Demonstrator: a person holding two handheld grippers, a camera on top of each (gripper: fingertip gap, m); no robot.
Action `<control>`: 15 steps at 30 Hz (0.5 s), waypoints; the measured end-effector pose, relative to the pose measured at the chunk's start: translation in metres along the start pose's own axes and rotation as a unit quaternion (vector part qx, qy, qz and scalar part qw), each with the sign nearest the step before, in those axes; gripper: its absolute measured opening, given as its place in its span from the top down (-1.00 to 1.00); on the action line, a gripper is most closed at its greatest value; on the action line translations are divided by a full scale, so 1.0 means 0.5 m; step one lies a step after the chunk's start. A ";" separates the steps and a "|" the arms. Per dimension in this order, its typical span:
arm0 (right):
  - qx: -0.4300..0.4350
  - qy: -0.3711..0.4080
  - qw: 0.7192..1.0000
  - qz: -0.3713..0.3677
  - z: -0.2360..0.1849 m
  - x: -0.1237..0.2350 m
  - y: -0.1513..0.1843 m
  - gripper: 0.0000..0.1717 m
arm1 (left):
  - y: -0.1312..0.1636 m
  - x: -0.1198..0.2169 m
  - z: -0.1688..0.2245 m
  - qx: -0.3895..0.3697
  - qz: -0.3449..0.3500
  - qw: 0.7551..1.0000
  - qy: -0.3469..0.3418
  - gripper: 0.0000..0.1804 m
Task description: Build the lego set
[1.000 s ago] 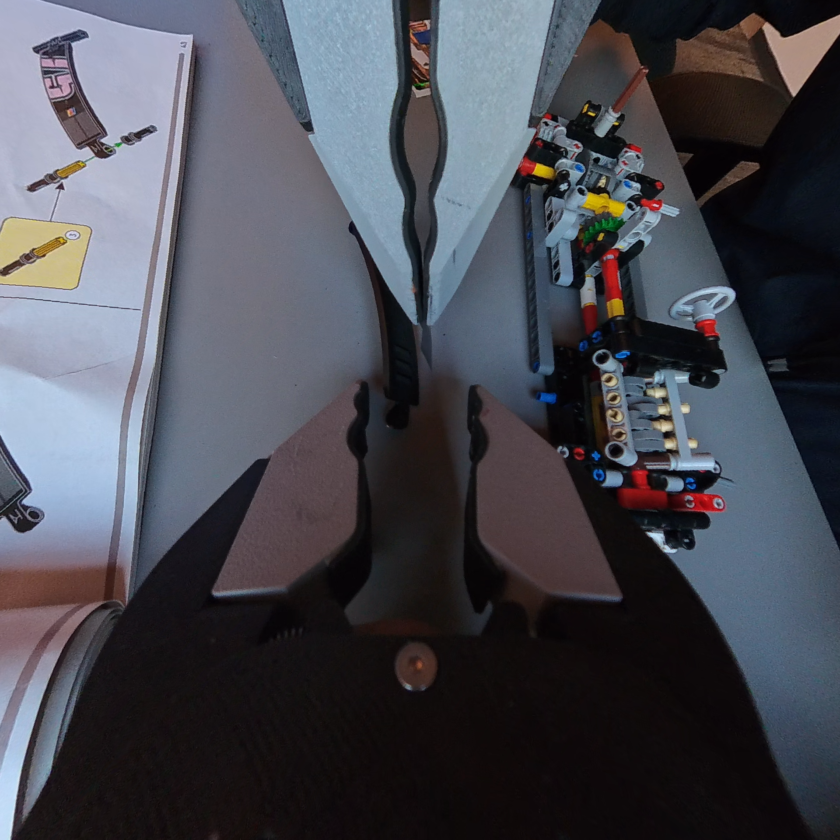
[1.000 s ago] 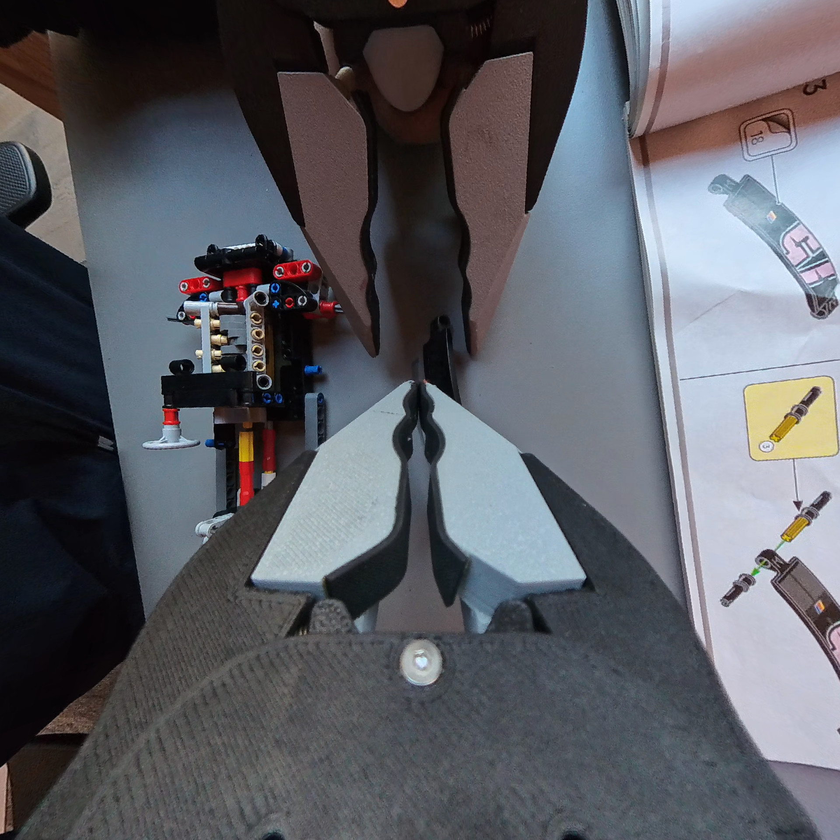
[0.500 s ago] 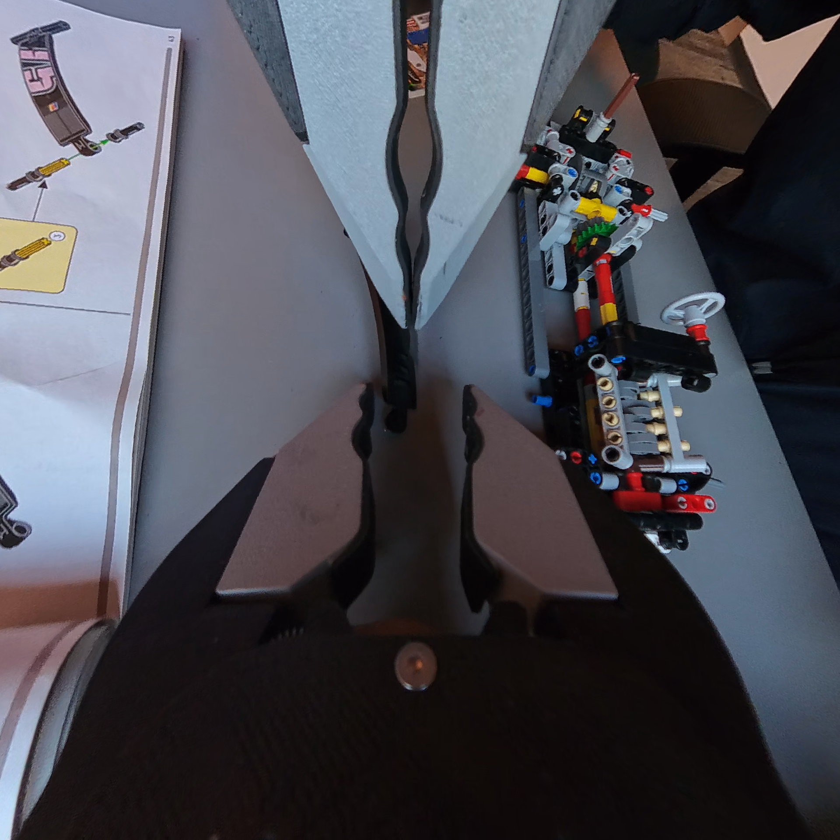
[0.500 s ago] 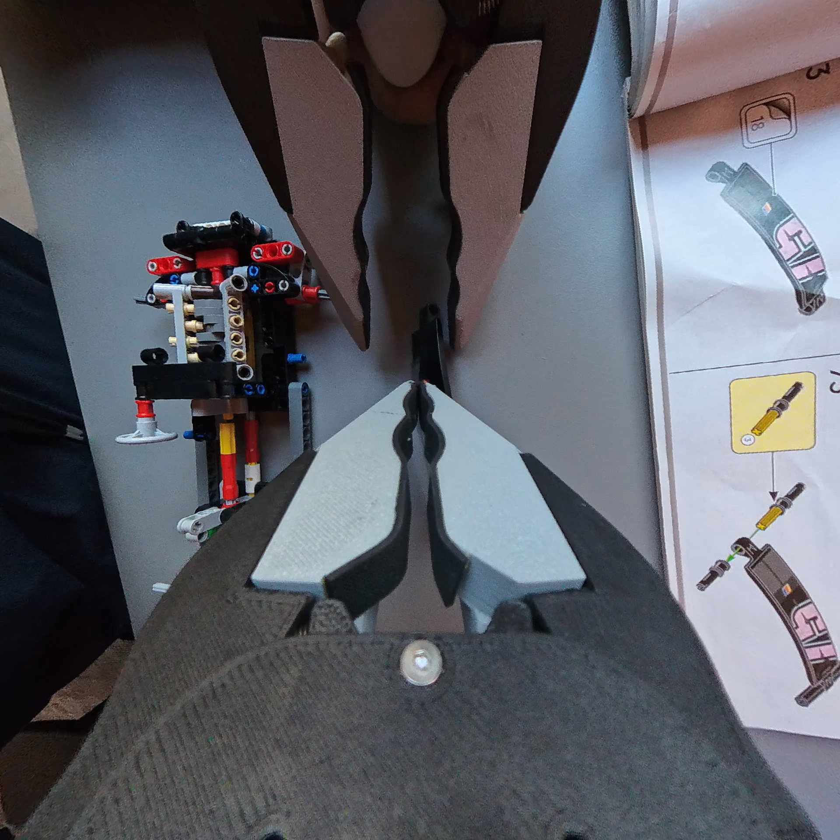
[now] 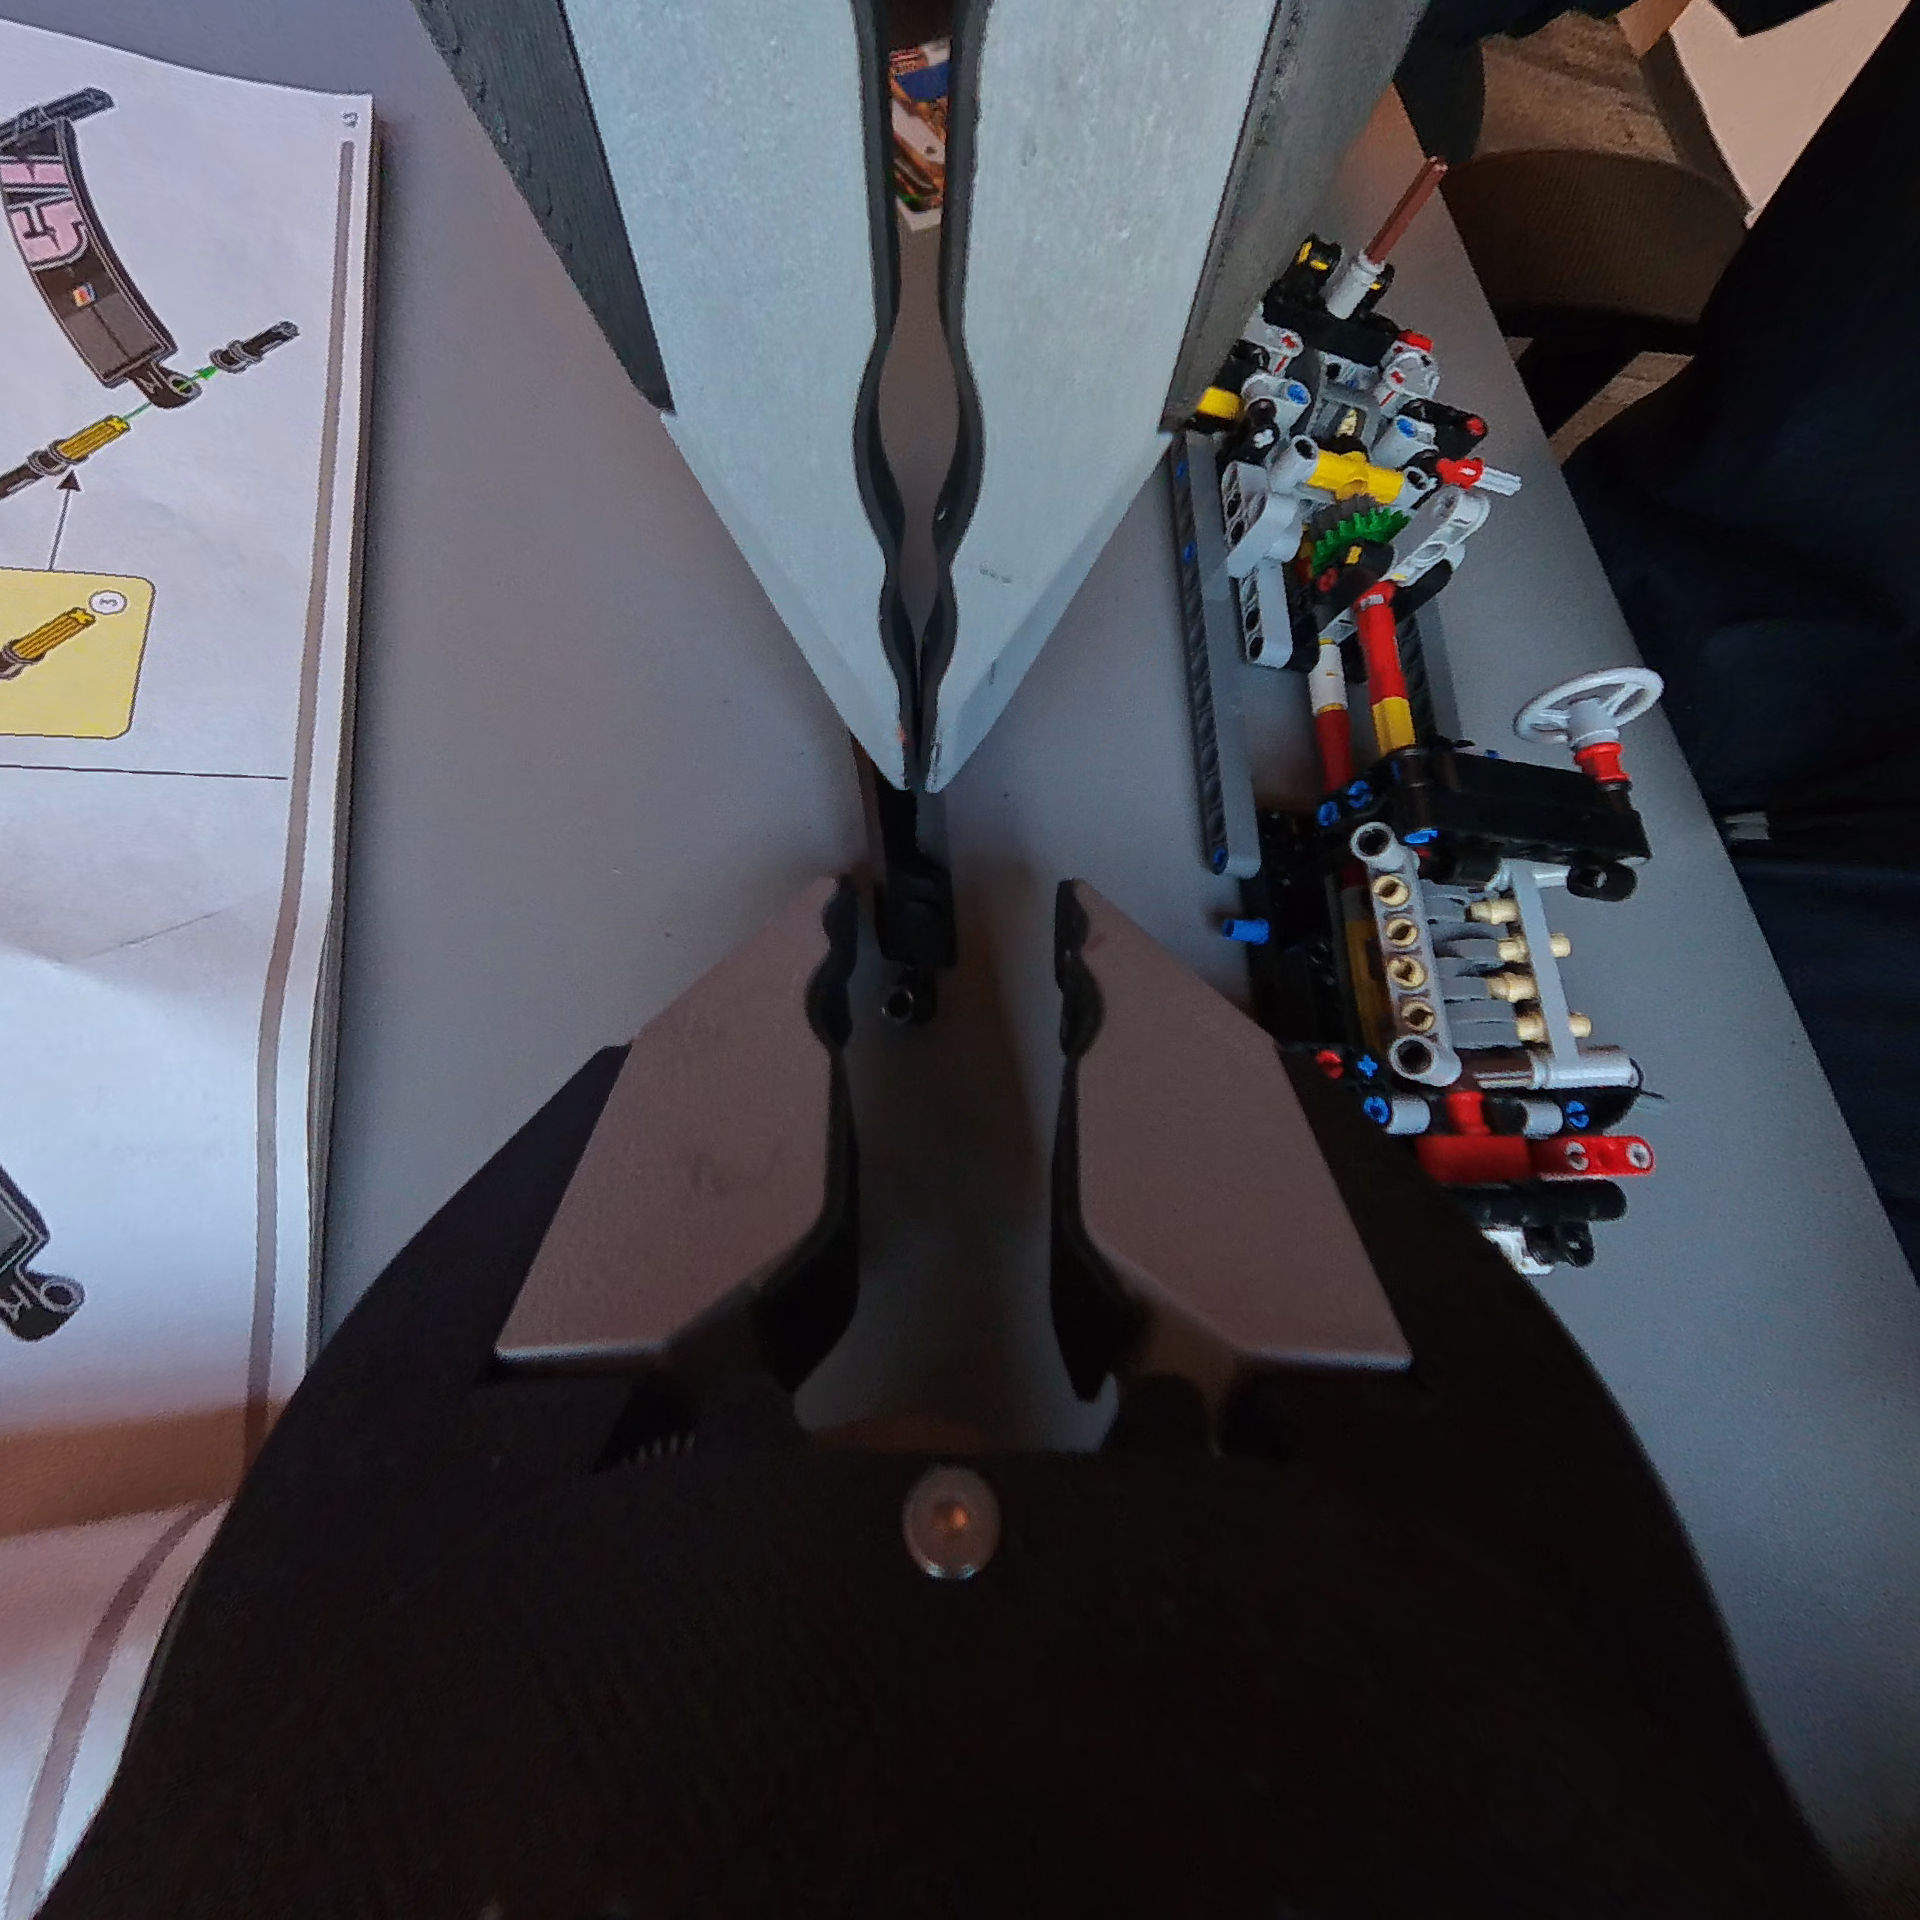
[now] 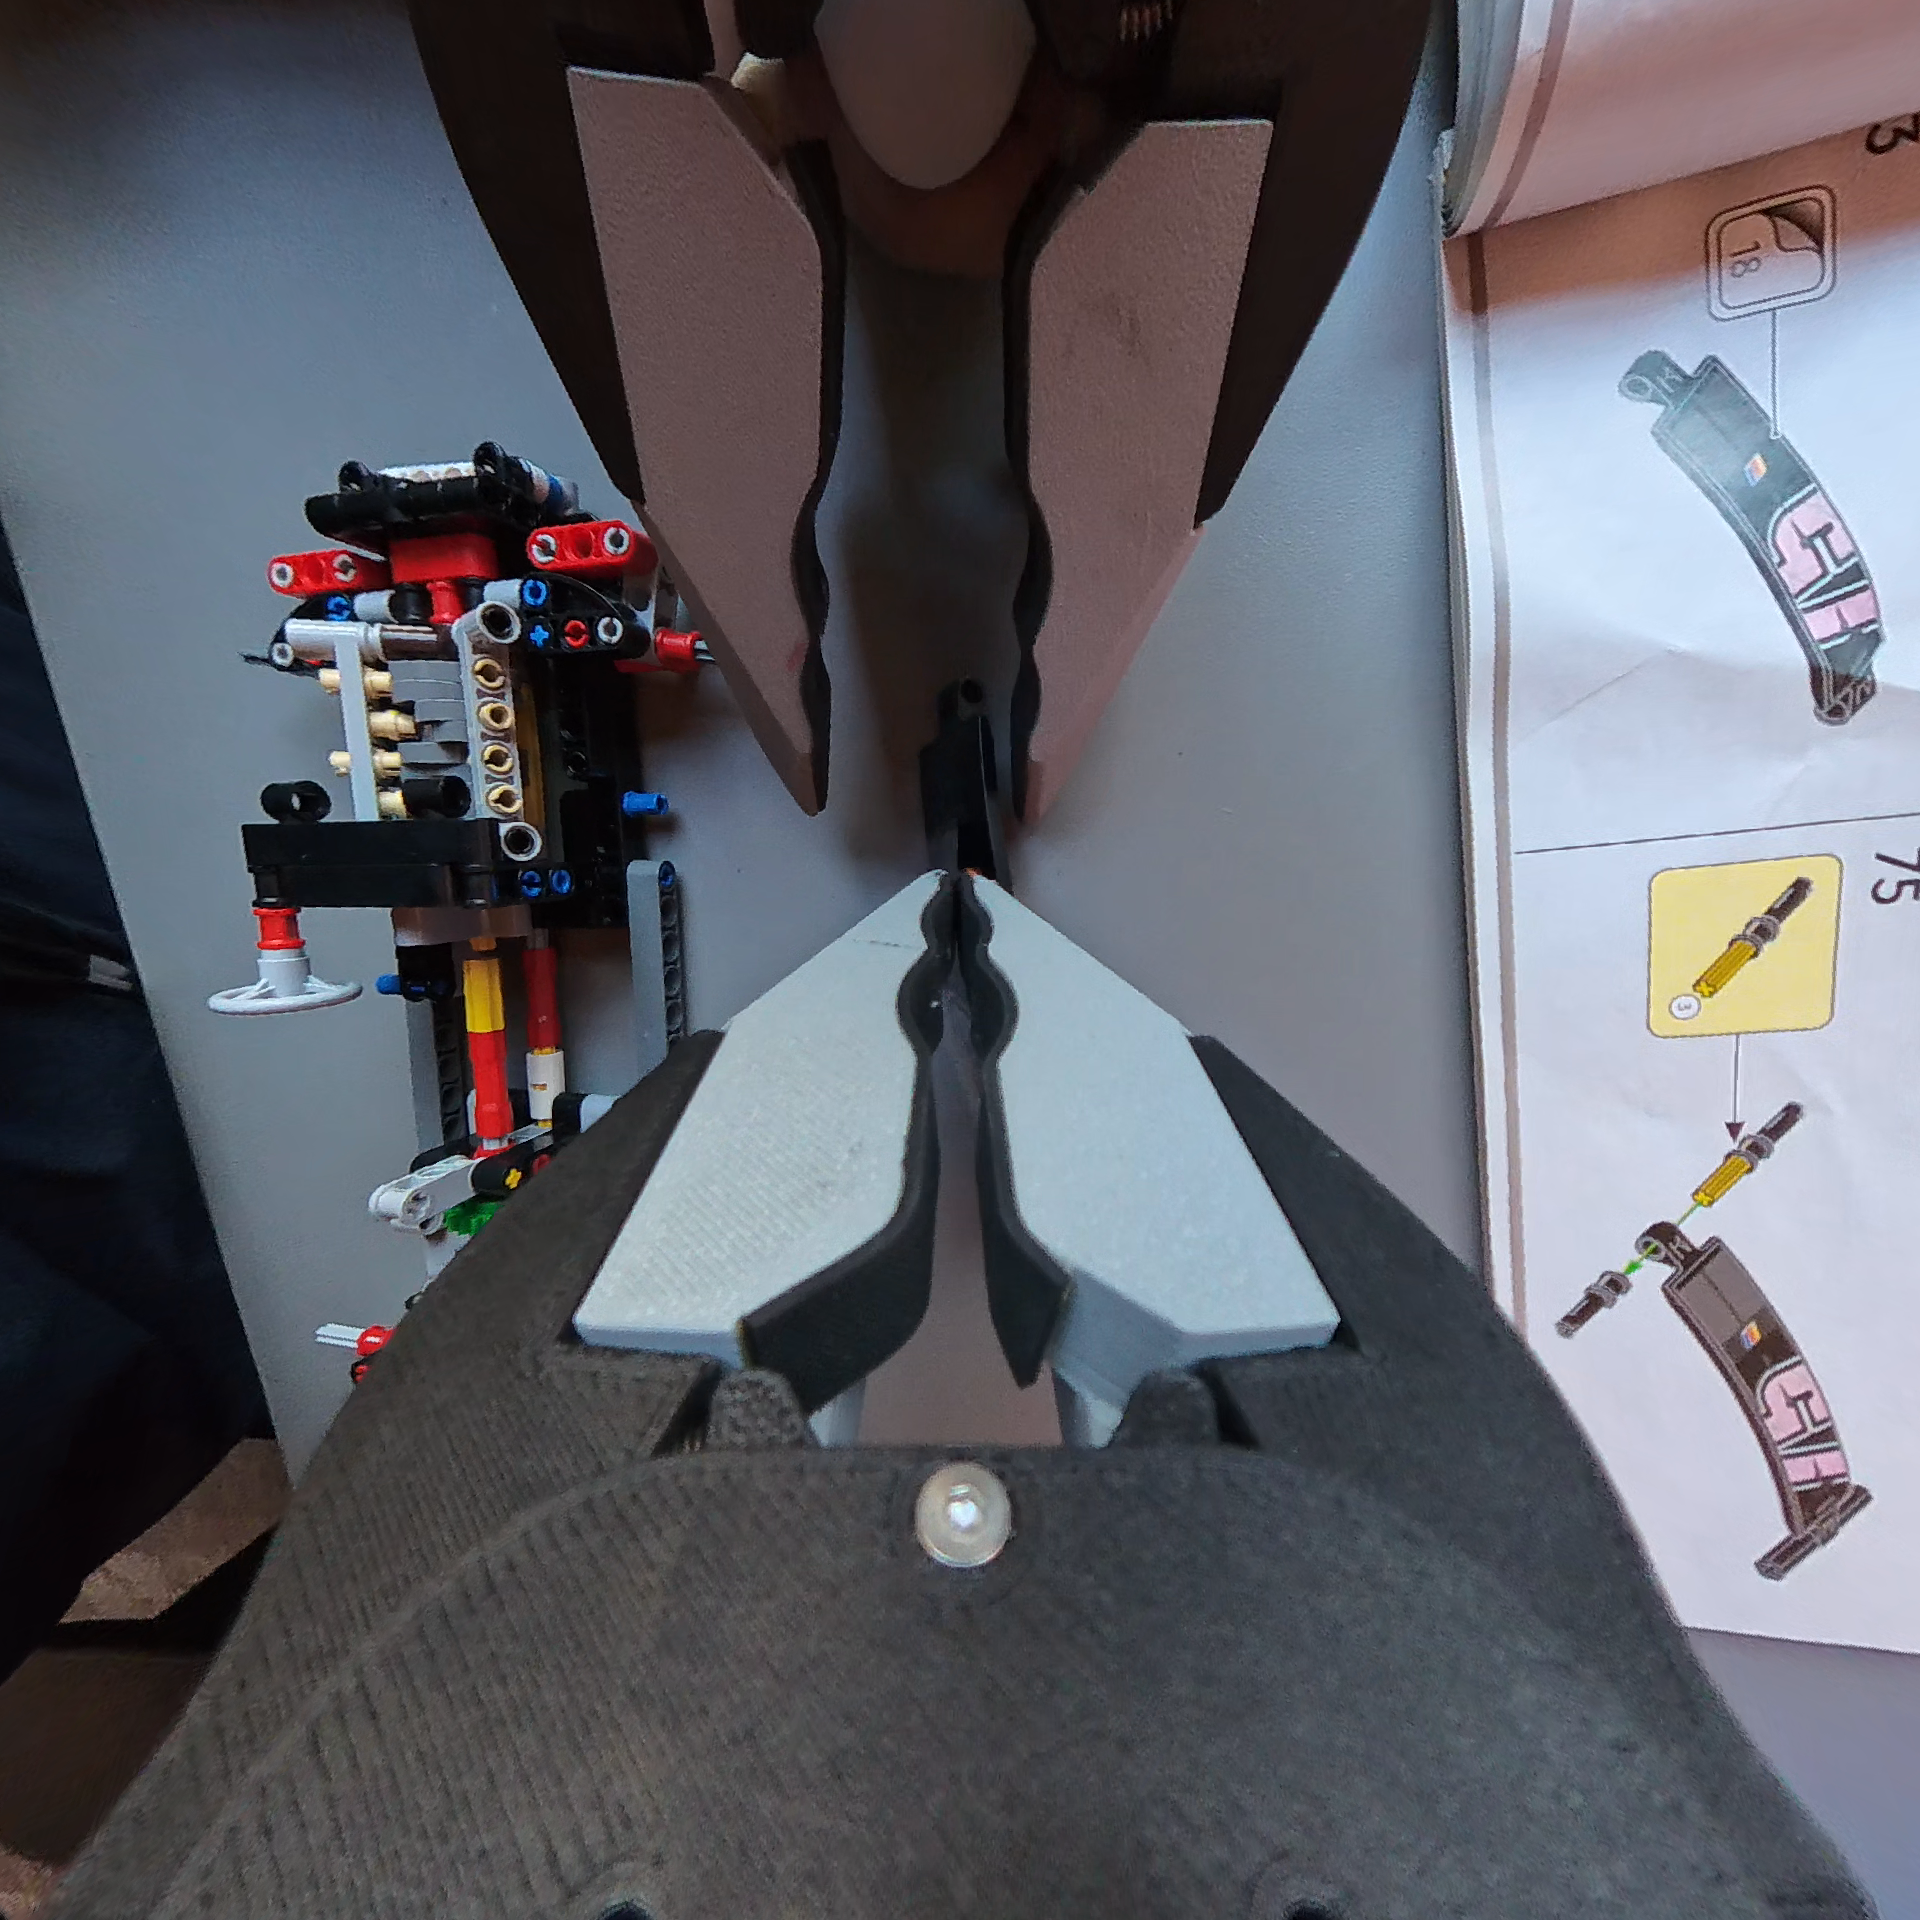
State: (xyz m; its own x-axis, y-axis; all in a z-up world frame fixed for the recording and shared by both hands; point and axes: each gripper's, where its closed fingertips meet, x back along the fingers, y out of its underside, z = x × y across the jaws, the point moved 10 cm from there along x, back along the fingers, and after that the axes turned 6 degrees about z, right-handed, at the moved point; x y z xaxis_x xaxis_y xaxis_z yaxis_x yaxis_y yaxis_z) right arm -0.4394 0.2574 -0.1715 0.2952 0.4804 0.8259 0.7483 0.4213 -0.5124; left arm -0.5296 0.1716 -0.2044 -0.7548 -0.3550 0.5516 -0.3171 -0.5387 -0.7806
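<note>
Black curved panel piece (image 5: 914, 914) on edge between both grippers

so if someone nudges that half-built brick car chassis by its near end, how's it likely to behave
The brick chassis looks long and narrow, so an end push would probably swing it on the smooth grey table rather than slide it straight. Its exposed white steering wheel and brown axle seem liable to pop off. Likely stiff and light.

A grey table (image 5: 582, 727) carries a white instruction booklet (image 5: 177, 727) with a yellow inset panel. The brick model (image 5: 1444, 935) mixes black, red, yellow, grey and blue pieces with a green gear (image 5: 1356, 535). A black curved panel piece (image 5: 914, 904) lies between brown-faced fingers (image 5: 717, 1143).
</note>
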 end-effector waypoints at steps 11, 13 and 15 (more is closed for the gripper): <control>0.014 0.011 1.000 -0.014 -0.001 -0.001 -0.014 1.00 | -0.003 -0.005 -0.001 -0.005 -0.004 1.000 0.005 0.64; 0.013 0.009 1.000 -0.013 -0.002 -0.001 -0.016 1.00 | -0.003 -0.005 -0.001 -0.005 -0.004 1.000 0.005 0.64; 0.010 0.009 1.000 -0.010 -0.001 -0.001 -0.016 1.00 | -0.003 -0.005 -0.001 -0.005 -0.004 1.000 0.005 0.64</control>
State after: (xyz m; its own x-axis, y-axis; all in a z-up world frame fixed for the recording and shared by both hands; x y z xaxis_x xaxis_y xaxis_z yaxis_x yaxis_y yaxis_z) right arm -0.4451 0.2534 -0.1678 0.2903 0.4577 0.8404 0.7421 0.4467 -0.4997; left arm -0.5276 0.1736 -0.2048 -0.7579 -0.3437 0.5545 -0.3286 -0.5332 -0.7796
